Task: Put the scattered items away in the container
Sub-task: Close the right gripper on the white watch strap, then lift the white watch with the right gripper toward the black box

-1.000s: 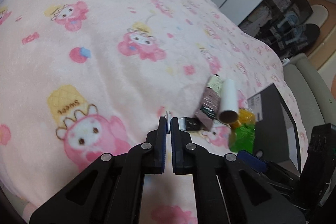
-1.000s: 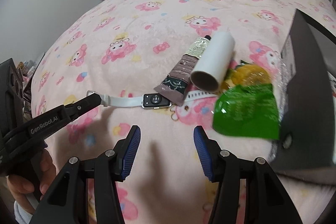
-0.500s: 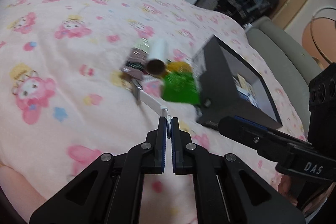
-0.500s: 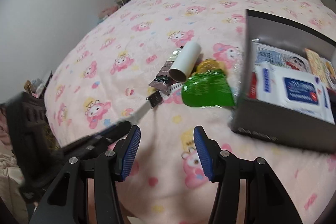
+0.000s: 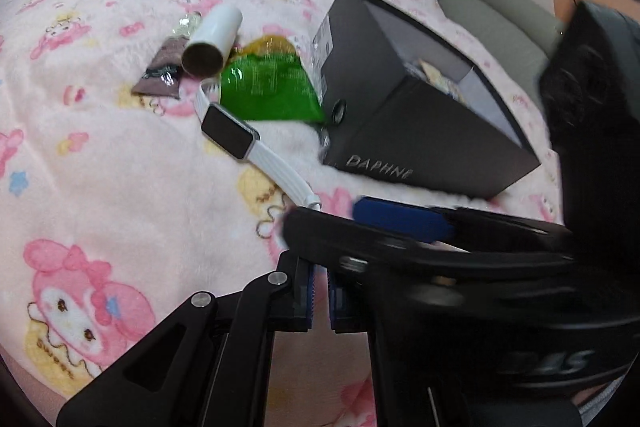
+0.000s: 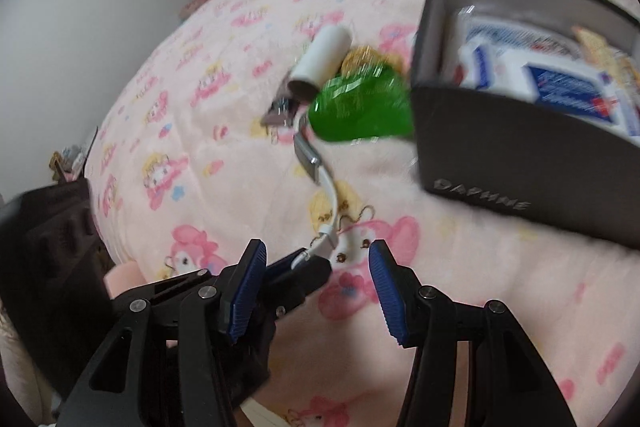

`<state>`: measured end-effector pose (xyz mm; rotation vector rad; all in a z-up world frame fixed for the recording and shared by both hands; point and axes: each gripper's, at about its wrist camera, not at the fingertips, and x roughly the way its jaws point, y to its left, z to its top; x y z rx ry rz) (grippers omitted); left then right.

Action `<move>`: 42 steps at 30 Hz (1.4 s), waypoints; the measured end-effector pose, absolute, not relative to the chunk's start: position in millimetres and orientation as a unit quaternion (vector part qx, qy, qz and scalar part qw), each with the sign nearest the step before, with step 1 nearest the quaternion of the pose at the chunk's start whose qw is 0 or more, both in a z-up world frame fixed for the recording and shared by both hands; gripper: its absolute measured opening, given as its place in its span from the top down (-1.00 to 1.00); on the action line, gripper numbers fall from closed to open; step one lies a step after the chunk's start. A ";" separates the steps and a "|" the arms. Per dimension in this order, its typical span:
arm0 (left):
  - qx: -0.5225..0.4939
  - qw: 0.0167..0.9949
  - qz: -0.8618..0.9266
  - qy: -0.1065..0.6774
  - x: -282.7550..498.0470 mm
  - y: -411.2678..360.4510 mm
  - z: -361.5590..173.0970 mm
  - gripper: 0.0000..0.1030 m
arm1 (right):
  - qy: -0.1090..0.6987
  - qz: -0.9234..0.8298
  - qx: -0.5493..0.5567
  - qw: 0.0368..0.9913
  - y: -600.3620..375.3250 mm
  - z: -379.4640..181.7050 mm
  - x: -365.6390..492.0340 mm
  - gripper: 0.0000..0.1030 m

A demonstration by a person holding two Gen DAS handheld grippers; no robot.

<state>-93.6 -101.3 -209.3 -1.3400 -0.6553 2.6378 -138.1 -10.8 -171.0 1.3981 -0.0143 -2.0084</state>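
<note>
Where toys lie, pink blanket (image 5: 120,187)

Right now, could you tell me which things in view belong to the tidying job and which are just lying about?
Job:
watch, its strap pinched by the left gripper
brown tube
white roll
green packet
yellow packet
black box

Lying about:
pink blanket
grey sofa

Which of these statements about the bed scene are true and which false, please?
1. The left gripper is shut on the smartwatch strap's end. True.
2. The right gripper grips the green pouch. False: its jaws stand open and empty.
3. The black box already holds packets. True.
4. The white roll stands upright. False: it lies on its side on the blanket.
</note>
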 end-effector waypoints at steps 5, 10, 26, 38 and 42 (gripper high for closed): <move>-0.472 0.054 0.849 -0.232 -97.2 -108.3 -224.0 0.83 | -0.015 -0.757 0.557 0.342 -19.8 -193.8 -144.1 0.69; -0.469 0.073 0.842 -0.255 -93.2 -110.5 -226.0 0.51 | -0.019 -0.766 0.543 0.342 -5.8 -190.4 -142.0 0.88; -0.453 0.039 0.828 -0.329 -93.4 -122.9 -233.8 0.52 | -0.066 -0.773 0.542 0.323 77.7 -179.6 -125.2 0.96; -0.438 0.019 0.811 -0.387 -88.8 -153.7 -244.3 0.52 | -0.028 -0.756 0.548 0.356 10.1 -209.2 -137.9 0.64; -0.445 0.017 0.814 -0.373 -90.7 -149.5 -246.7 0.52 | -0.034 -0.765 0.538 0.353 17.8 -206.1 -129.2 0.95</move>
